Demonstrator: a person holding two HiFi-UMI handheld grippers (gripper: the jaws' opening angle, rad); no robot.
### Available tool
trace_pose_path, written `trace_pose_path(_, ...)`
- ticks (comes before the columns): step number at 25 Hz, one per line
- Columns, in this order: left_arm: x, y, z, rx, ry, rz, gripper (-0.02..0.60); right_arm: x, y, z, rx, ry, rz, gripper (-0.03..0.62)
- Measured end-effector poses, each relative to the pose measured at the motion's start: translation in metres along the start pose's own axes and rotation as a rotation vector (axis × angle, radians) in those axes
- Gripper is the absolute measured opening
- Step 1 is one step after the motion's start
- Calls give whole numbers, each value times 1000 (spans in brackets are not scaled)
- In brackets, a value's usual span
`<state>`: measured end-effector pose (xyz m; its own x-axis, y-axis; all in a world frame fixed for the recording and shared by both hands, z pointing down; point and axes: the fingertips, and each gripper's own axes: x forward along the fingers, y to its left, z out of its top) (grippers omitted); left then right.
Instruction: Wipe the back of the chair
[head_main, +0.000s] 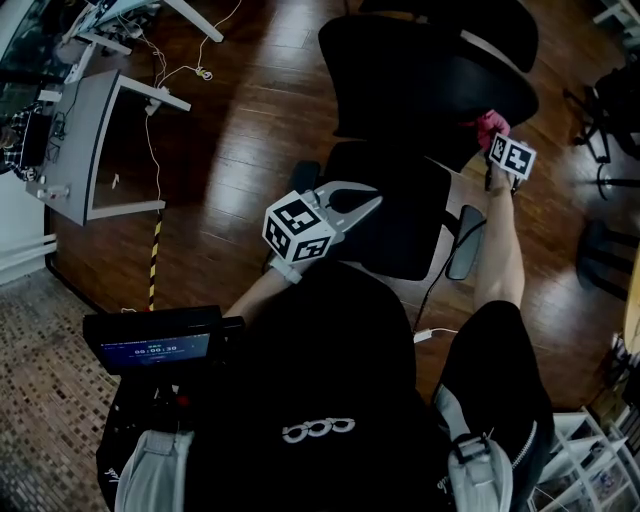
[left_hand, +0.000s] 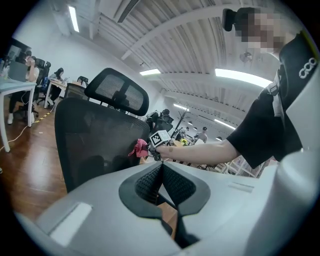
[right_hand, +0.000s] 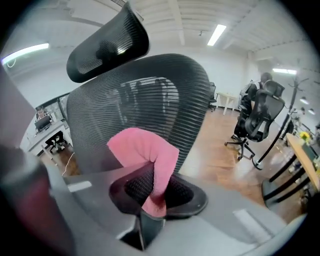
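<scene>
Now, my right gripper has its fingers pinched tight on the pink cloth, close in front of the chair's mesh back. My left gripper hangs aside, fingers together, empty. I'd press flat and sweep long, overlapping strokes.

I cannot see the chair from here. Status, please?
Right hand-held gripper shut on pink cloth. Left hand-held gripper shut, empty. Cloth before chair back, contact unclear. Nothing blocking.

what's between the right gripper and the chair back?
Only a pink cloth, clamped in the right gripper and standing up in front of the mesh chair back. The right gripper view shows it.
</scene>
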<state>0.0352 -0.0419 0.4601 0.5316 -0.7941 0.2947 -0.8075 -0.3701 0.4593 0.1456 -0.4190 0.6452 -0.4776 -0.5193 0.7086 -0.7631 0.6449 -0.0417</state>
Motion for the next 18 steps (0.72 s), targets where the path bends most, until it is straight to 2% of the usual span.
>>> trace_pose_path(6,2,-2,0,0,6,-9,-8,-9,-35,-11,68,14,-67,48)
trace_pose_path(11,-2,-3,-2,-6,1,11,-8,-13,-37,-20,84,14,-61,48)
trace_pose_path(14,-7,0,-3,-6,-2,12,-8,-18,-27,-23,79,-6,-42,48)
trace_pose_path(18,-22,1,-11,-14,-5,20,-8,-29,17,-37,63,-33,28,48)
